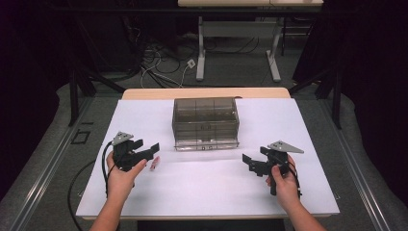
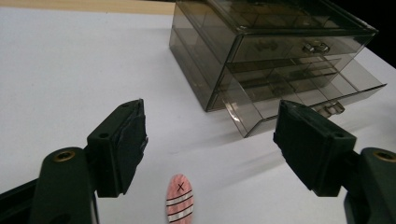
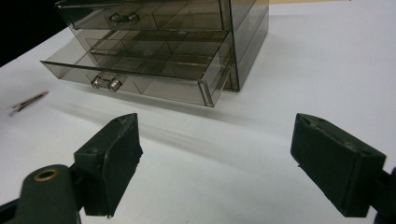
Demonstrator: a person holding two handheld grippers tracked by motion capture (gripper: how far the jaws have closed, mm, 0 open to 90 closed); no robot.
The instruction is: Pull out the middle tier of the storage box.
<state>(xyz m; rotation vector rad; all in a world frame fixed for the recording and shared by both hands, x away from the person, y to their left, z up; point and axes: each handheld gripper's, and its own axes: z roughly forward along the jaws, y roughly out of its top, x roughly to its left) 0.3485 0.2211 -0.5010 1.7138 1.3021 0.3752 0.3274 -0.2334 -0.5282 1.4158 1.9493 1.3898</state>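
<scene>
Left gripper [image 1: 155, 148] is held above the white table cover [image 1: 202, 187] with jaws spread wide and nothing between them. A pink striped hair clip [image 2: 180, 199] lies flat on the cover directly below and between those jaws, untouched, well apart from the drawer unit.

Right gripper [image 1: 246, 160] is likewise released, jaws spread, holding nothing, above bare cover.

A smoked transparent drawer unit [image 1: 206, 122] stands near the far edge of the cover, between the two grippers. Its lower drawer [image 3: 140, 77] is pulled partway out toward the person; the upper drawer [image 2: 299, 46] is closed. Open cover extends from the drawer front to the near table edge.
</scene>
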